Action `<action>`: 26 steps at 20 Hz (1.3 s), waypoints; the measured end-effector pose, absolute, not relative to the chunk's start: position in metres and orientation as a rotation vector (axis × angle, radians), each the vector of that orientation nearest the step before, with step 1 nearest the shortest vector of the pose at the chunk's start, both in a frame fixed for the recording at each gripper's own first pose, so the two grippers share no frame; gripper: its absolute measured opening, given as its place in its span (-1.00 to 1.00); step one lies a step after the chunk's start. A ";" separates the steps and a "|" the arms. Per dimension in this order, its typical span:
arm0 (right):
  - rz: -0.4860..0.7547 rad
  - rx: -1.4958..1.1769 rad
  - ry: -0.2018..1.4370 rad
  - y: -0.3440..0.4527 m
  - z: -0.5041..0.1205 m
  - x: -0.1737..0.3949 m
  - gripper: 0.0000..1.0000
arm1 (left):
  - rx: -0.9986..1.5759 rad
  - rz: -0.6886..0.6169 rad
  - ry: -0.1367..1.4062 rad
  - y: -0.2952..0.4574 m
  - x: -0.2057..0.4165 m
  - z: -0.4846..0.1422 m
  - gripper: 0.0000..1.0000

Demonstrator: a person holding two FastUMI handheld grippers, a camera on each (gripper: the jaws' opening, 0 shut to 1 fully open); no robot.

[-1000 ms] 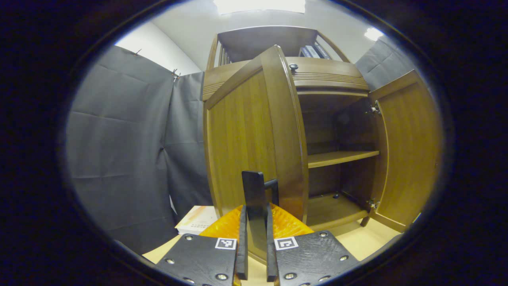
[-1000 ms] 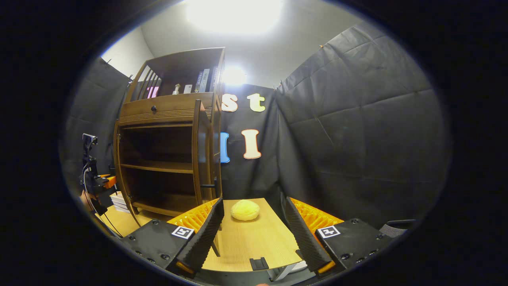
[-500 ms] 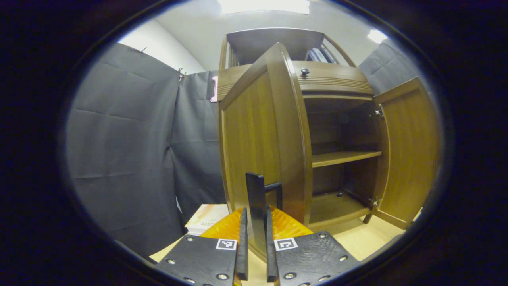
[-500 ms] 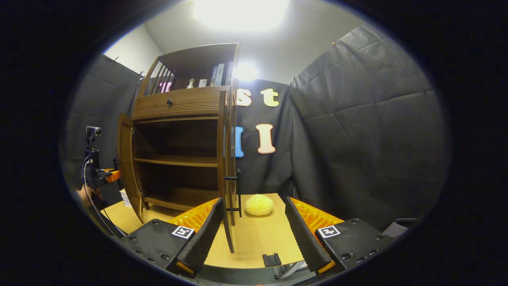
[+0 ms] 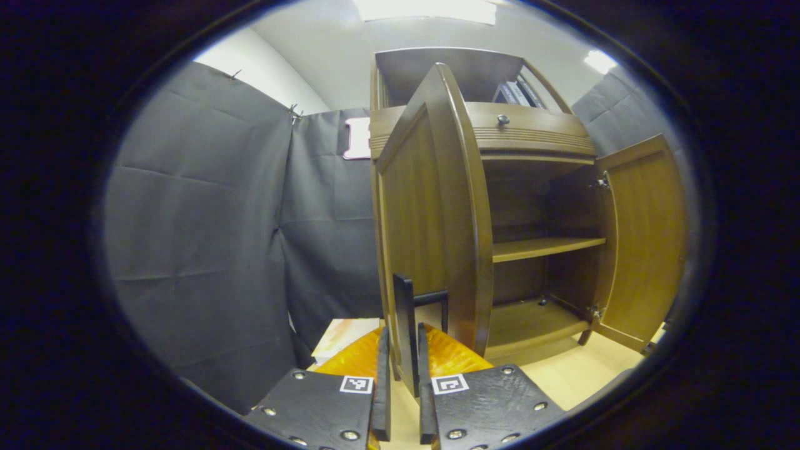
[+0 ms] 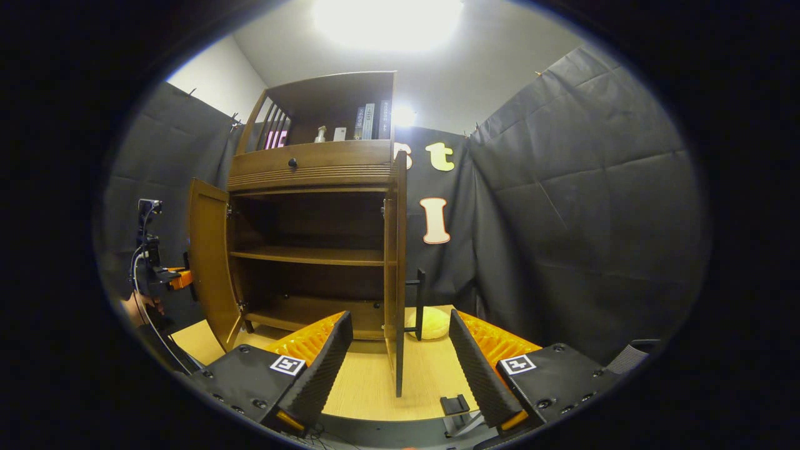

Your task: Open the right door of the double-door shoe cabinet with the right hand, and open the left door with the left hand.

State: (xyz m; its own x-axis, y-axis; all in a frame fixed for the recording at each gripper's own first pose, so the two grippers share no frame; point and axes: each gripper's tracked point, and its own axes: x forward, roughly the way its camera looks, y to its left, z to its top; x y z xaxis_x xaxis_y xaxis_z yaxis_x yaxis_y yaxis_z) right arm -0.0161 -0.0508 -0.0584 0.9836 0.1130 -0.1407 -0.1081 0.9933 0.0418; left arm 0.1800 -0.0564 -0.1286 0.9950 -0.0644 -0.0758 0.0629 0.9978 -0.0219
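We see the left gripper (image 5: 400, 381) with its jaws closed onto the black handle (image 5: 406, 325) of the left door (image 5: 431, 225), swung wide at 12 o'clock. The right gripper (image 6: 397, 365) has jaws spread wide, gripping nothing; the right door (image 6: 395, 262) stands edge-on between them. The shoe cabinet (image 6: 312, 169) sits on the table (image 6: 369, 381), with a yellow ball (image 6: 434, 322) at 1 o'clock.

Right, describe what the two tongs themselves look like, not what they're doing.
Both the left tongs and right tongs have black textured plates with silver screws, each plate carrying a small square black-and-white marker, over ribbed orange bodies. In the right gripper view the left tongs carry a black upright mount with a dark cable.
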 end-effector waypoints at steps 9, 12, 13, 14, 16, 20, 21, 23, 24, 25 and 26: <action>0.131 0.027 0.139 -0.027 -0.057 -0.032 0.95 | -0.010 0.022 0.060 0.005 0.164 -0.133 -0.77; 0.138 0.032 0.137 -0.022 -0.057 -0.033 0.94 | -0.017 0.062 0.058 0.033 0.159 -0.135 -0.77; 0.141 0.034 0.138 -0.021 -0.058 -0.033 0.94 | -0.015 0.077 0.055 0.041 0.157 -0.134 -0.77; 0.145 0.036 0.138 -0.019 -0.057 -0.032 0.94 | -0.012 0.094 0.053 0.049 0.153 -0.134 -0.77; 0.154 0.042 0.138 -0.016 -0.058 -0.033 0.94 | -0.009 0.126 0.050 0.066 0.149 -0.132 -0.77; 0.181 0.043 0.135 -0.005 -0.057 -0.030 0.94 | -0.004 0.125 0.042 0.079 0.140 -0.130 -0.77; 0.186 0.043 0.134 -0.003 -0.057 -0.031 0.94 | 0.007 0.125 0.033 0.080 0.136 -0.125 -0.77; 0.198 0.048 0.130 0.003 -0.056 -0.033 0.94 | 0.008 0.115 0.021 0.077 0.125 -0.116 -0.77; 0.203 0.051 0.128 0.006 -0.055 -0.034 1.00 | 0.004 0.111 0.016 0.075 0.119 -0.113 -0.82; 0.209 0.050 0.127 0.009 -0.055 -0.036 1.00 | 0.000 0.105 0.012 0.073 0.112 -0.109 -0.82; 0.213 0.046 0.126 0.011 -0.055 -0.038 1.00 | -0.004 0.100 0.009 0.069 0.103 -0.107 -0.75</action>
